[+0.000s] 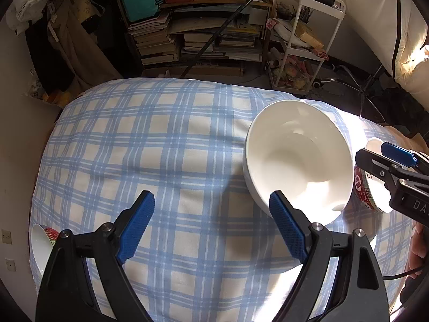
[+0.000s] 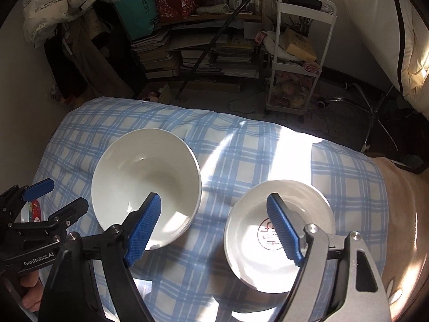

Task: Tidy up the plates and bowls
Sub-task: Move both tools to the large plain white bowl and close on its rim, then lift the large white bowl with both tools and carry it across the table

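A large plain white bowl [image 1: 297, 158] [image 2: 146, 185] sits on the blue-checked cloth [image 1: 161, 145]. A smaller white bowl with a red mark inside and a red patterned outside [image 2: 278, 236] [image 1: 368, 187] sits to its right. A third red-patterned bowl [image 1: 43, 244] [image 2: 32, 209] lies at the far left edge. My left gripper [image 1: 211, 209] is open and empty, hovering left of the large bowl. My right gripper [image 2: 214, 209] is open and empty, above the gap between the two bowls, its right finger over the small bowl.
Bookshelves with stacked books [image 1: 195, 37] and a white trolley [image 2: 295, 53] stand beyond the far edge of the cloth. A beige blanket [image 2: 402, 214] lies on the right. Strong sunlight falls across the right half of the cloth.
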Available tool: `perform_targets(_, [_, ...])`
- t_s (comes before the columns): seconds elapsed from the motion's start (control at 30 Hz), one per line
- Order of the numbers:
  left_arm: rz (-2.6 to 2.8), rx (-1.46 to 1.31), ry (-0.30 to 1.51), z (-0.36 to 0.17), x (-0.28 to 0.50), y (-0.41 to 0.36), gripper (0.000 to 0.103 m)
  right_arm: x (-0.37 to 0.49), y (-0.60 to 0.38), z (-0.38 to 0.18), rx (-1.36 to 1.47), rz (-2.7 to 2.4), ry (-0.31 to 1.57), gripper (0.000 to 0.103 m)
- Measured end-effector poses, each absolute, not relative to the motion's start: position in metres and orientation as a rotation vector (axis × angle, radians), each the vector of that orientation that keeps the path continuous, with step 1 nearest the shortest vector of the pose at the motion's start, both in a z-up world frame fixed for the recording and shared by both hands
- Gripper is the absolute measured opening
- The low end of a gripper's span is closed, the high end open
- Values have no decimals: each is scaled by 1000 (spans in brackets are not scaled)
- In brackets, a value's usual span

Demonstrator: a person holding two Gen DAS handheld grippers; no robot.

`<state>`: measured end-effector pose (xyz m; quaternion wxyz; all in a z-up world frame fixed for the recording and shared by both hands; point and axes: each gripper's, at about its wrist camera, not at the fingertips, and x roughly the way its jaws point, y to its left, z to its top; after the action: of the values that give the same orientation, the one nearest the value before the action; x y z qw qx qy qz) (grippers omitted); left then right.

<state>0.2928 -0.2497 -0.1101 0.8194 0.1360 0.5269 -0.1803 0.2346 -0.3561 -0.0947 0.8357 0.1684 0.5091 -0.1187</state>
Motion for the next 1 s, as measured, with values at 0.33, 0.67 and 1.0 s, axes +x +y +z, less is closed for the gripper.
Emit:
perform_targets(0.33, [-428, 222, 1193, -129, 306, -262, 49, 255, -367, -117, 442, -186, 1100, 49])
perform_targets(0.67, [-437, 179, 1250, -140, 312, -267, 27, 270, -363, -132, 496, -135, 1156, 25])
perform_targets(1.0, [-441, 132, 1307, -148, 310, -264, 11, 276, -338, -141, 373, -152, 1224, 10])
